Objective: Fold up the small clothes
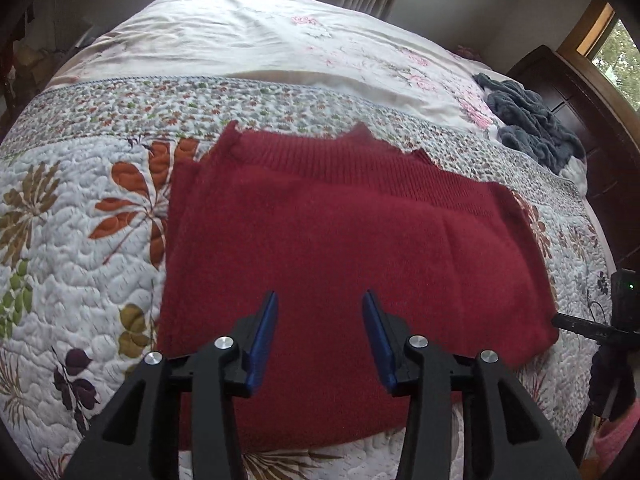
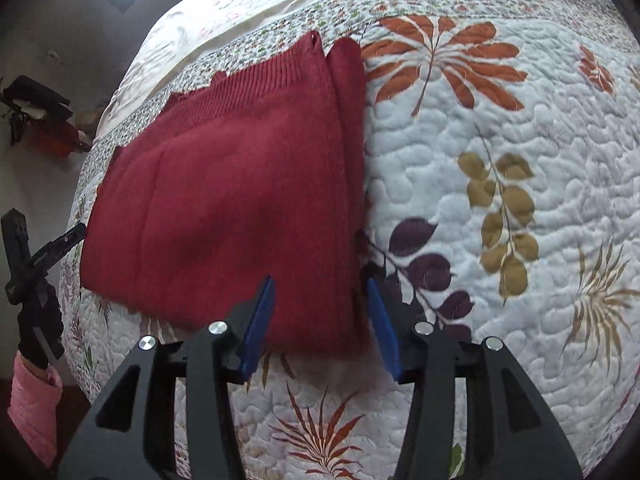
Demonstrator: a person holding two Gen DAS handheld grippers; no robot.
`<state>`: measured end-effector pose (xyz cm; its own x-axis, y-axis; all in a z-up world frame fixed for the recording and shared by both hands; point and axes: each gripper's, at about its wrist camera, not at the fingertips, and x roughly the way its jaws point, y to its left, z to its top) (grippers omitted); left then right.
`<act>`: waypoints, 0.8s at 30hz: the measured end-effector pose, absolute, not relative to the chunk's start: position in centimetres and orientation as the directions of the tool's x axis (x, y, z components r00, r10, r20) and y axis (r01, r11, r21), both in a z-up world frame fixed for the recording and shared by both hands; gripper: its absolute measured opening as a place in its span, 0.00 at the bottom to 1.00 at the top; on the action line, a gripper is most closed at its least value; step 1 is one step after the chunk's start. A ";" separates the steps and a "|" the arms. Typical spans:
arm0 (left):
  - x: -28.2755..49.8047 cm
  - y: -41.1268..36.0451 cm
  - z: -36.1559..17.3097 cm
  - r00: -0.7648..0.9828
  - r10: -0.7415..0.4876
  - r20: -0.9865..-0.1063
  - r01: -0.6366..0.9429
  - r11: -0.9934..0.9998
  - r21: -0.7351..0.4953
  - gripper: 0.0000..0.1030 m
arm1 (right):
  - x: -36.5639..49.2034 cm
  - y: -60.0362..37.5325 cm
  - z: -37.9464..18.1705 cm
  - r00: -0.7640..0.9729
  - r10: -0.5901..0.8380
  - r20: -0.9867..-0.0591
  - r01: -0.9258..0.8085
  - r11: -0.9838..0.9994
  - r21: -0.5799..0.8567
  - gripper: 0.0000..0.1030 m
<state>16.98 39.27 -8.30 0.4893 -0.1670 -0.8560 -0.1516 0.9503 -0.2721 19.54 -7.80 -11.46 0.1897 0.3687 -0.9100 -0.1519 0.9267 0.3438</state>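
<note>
The bed (image 1: 280, 40) fills most of the room in both views, covered by a white quilt (image 2: 500, 128) stitched with orange, olive and purple leaf prints, with a paler floral cover (image 1: 248, 28) laid beyond a band of small flowers. A dark wooden headboard (image 1: 560, 84) stands at one side, below a window (image 1: 620, 52).

The red knitted garment (image 1: 340, 240) lies flat on the quilt, folded to a rough rectangle, its ribbed hem turned toward the floral band and one side lapped over in a narrow fold (image 2: 348, 140). A crumpled grey-blue cloth (image 1: 532, 120) sits well apart from it, near the headboard.

The left tongs (image 1: 320, 300) hang over the near half of the garment, blue pads spread wide apart, holding nothing. The right tongs (image 2: 321, 284) are likewise spread wide and empty, poised above the garment's near corner; one pad is over the red knit and the other over the quilt just beside its edge (whether either pad touches the fabric cannot be told).

A pink sleeve (image 2: 34, 400) and dark glove (image 2: 40, 328) show at the edge of the right view.
</note>
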 end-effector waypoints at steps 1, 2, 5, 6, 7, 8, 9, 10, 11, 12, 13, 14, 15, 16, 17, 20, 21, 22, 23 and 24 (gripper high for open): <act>16.9 39.2 -8.8 0.479 -0.169 -0.862 -0.155 0.950 -0.272 0.43 | 19.2 -7.5 -12.0 0.172 0.356 -0.919 -0.159 0.930 0.330 0.30; 16.8 39.2 -9.4 0.465 -0.173 -0.868 -0.161 0.948 -0.276 0.43 | 19.0 -7.2 -12.5 0.162 0.333 -0.929 -0.168 0.937 0.307 0.14; 16.9 39.3 -10.9 0.429 -0.158 -0.889 -0.176 0.951 -0.254 0.43 | 19.0 -6.9 -12.6 0.165 0.323 -0.932 -0.172 0.940 0.295 0.08; 16.9 39.4 -11.1 0.425 -0.156 -0.892 -0.177 0.952 -0.250 0.43 | 19.1 -6.9 -12.2 0.190 0.343 -0.920 -0.170 0.934 0.313 0.08; 16.8 39.4 -11.3 0.423 -0.155 -0.893 -0.176 0.953 -0.248 0.43 | 19.0 -7.0 -11.3 0.209 0.361 -0.909 -0.174 0.928 0.329 0.08; 16.8 39.4 -11.3 0.423 -0.154 -0.893 -0.176 0.953 -0.248 0.43 | 19.0 -7.2 -10.6 0.227 0.370 -0.901 -0.176 0.925 0.336 0.08; 16.9 39.4 -11.5 0.423 -0.157 -0.893 -0.177 0.952 -0.251 0.43 | 18.9 -7.4 -10.2 0.238 0.372 -0.897 -0.173 0.925 0.338 0.08; 16.9 39.5 -11.7 0.421 -0.157 -0.894 -0.179 0.951 -0.251 0.43 | 18.9 -7.6 -10.0 0.241 0.377 -0.894 -0.168 0.924 0.344 0.08; 17.0 39.5 -11.8 0.419 -0.155 -0.895 -0.182 0.951 -0.250 0.43 | 18.9 -7.8 -10.1 0.237 0.374 -0.897 -0.163 0.925 0.343 0.07; 17.0 39.5 -11.9 0.417 -0.155 -0.895 -0.185 0.950 -0.251 0.43 | 19.1 -7.9 -10.4 0.229 0.362 -0.903 -0.158 0.930 0.333 0.07; 17.1 39.5 -12.1 0.416 -0.156 -0.896 -0.187 0.949 -0.252 0.43 | 19.1 -7.9 -11.1 0.212 0.348 -0.913 -0.152 0.935 0.321 0.07; 17.1 39.5 -12.2 0.417 -0.155 -0.895 -0.187 0.949 -0.252 0.43 | 19.0 -8.0 -11.8 0.200 0.338 -0.919 -0.150 0.938 0.313 0.07; 17.0 39.4 -12.3 0.420 -0.156 -0.894 -0.187 0.949 -0.253 0.43 | 19.0 -8.0 -12.6 0.191 0.323 -0.927 -0.149 0.943 0.298 0.07; 17.0 39.5 -12.4 0.422 -0.157 -0.893 -0.186 0.949 -0.254 0.43 | 19.1 -8.0 -13.5 0.184 0.314 -0.932 -0.144 0.946 0.290 0.07; 16.9 39.5 -12.6 0.426 -0.159 -0.891 -0.184 0.949 -0.257 0.43 | 19.3 -8.1 -14.1 0.176 0.323 -0.930 -0.128 0.944 0.304 0.07; 16.8 39.6 -12.7 0.431 -0.162 -0.888 -0.179 0.949 -0.260 0.43 | 19.6 -8.2 -14.6 0.169 0.346 -0.923 -0.102 0.938 0.333 0.08; 16.8 39.5 -12.7 0.432 -0.163 -0.887 -0.178 0.949 -0.261 0.43 | 19.8 -8.2 -14.5 0.167 0.347 -0.923 -0.105 0.937 0.333 0.10; 16.8 39.6 -12.6 0.430 -0.163 -0.888 -0.179 0.948 -0.261 0.43 | 19.9 -8.0 -14.0 0.165 0.344 -0.924 -0.114 0.938 0.329 0.11; 16.8 39.5 -12.3 0.429 -0.162 -0.889 -0.184 0.947 -0.262 0.43 | 20.1 -8.2 -13.3 0.175 0.343 -0.923 -0.117 0.938 0.327 0.16; 16.8 39.5 -11.9 0.431 -0.161 -0.888 -0.189 0.946 -0.263 0.43 | 20.4 -8.4 -12.7 0.185 0.344 -0.921 -0.121 0.938 0.326 0.24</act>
<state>16.79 39.47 -11.90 0.4311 -0.1606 -0.8879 -0.1893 0.9460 -0.2630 20.41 -8.42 -12.71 0.1848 0.3436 -0.9208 -0.1211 0.9377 0.3256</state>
